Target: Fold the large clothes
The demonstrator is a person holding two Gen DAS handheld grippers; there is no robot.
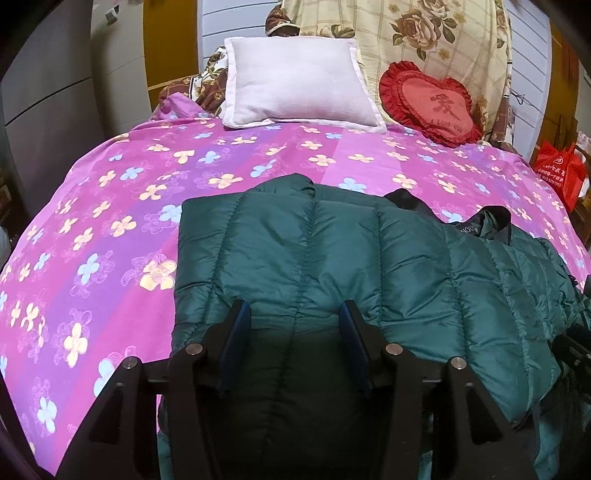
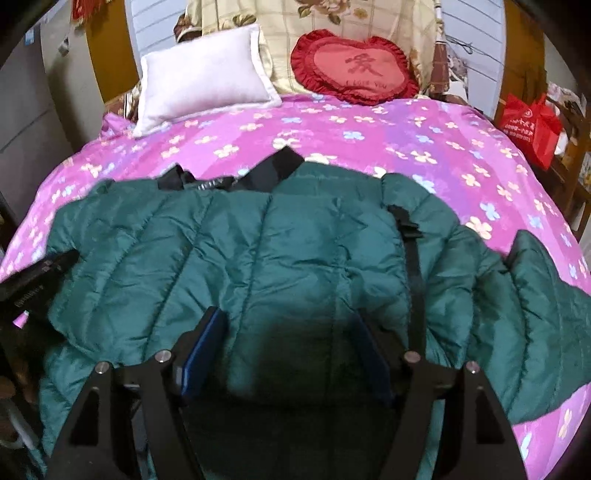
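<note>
A dark green quilted puffer jacket (image 1: pixel 332 251) (image 2: pixel 295 240) lies spread across the near half of the bed, its black collar lining (image 2: pixel 258 173) turned toward the pillows. A black zipper strip (image 2: pixel 412 251) runs down its right part. My left gripper (image 1: pixel 293 314) hovers over the jacket's left section near the bed's front edge, jaws apart, with the fabric lying under and between the blue pads and no visible pinch. My right gripper (image 2: pixel 288 317) stands over the jacket's middle with wide jaws, nothing clamped. A sleeve (image 2: pixel 546 295) trails off to the right.
The bed wears a pink flowered cover (image 1: pixel 110 221) (image 2: pixel 443 147). At its head lie a white pillow (image 1: pixel 295 85) and a red heart cushion (image 1: pixel 432 103) against a floral quilt (image 1: pixel 424 33). A red bag (image 2: pixel 532 125) stands beside the bed on the right, grey cabinets (image 1: pixel 44 103) on the left.
</note>
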